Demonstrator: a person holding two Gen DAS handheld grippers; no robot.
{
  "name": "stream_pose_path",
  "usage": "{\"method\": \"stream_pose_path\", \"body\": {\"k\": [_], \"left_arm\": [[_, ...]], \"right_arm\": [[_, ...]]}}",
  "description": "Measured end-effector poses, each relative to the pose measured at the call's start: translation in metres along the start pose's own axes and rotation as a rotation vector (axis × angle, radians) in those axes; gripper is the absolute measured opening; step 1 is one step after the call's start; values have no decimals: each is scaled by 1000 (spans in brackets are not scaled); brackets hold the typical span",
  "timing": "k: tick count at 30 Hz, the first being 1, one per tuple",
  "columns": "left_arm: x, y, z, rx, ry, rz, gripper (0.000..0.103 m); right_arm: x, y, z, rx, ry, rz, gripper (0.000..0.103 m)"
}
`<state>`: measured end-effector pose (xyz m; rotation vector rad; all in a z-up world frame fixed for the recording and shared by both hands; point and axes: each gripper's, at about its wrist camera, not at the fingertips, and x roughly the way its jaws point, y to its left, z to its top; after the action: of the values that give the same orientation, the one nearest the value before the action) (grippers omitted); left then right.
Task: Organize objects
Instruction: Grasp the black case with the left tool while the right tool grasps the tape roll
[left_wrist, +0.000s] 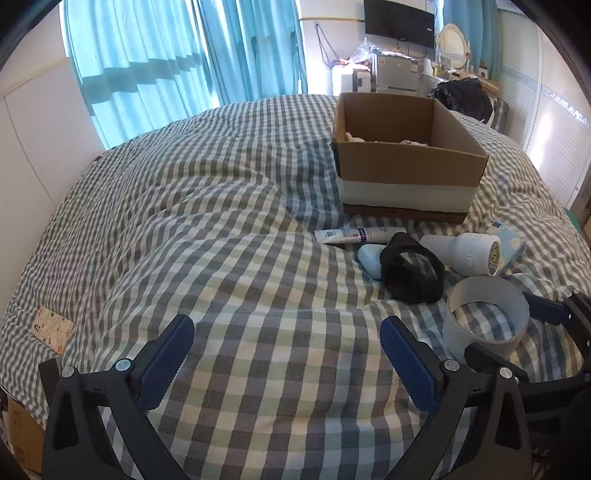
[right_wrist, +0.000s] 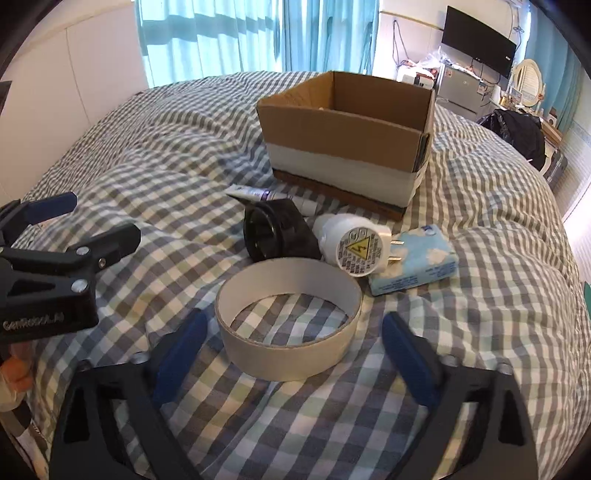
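Checked bedding (right_wrist: 147, 192) covers the bed; nearest, the right tongs (right_wrist: 295, 350) are spread wide around the tape ring (right_wrist: 288, 325), pads not yet touching it, and the left tongs (left_wrist: 288, 354) are held apart over bare quilt. Beyond, black holder (right_wrist: 277, 236), plug-in device (right_wrist: 351, 243), tissue pack (right_wrist: 413, 269) and tube (right_wrist: 258, 194) remain unsorted; farthest, cardboard box (right_wrist: 343, 147) is seen partly filled, so most sorting is judged left.

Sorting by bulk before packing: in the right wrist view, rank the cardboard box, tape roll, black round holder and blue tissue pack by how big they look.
1. cardboard box
2. tape roll, though nearest the camera
3. black round holder and blue tissue pack: too alike to rank
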<state>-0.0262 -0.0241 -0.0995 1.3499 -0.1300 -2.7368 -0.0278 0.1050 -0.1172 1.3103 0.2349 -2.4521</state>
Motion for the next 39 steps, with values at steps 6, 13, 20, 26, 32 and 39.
{"method": "stream_pose_path", "body": {"k": [6,13,20,26,32,39], "left_arm": [[1,-9,4,16,3,-2,103],[22,-40,20,55,36,-54,103],[55,-77,41,92,77,-185,103],[90,-95,51,109,126,-175,103],[109,-88,50,30,197,-293,77],[80,-89,44,64,156,-277,63]], "right_arm": [[-26,-9,0,17,-55,24,78],[-69,-47,8,55,-194,-89,77],[-66,-85,17,118,-197,-115,76],[-54,-103,26,138,-185,-91,75],[-43,-111,24,160,-181,-69,75],[-46,-107,22,153,-191,-83,75]]}}
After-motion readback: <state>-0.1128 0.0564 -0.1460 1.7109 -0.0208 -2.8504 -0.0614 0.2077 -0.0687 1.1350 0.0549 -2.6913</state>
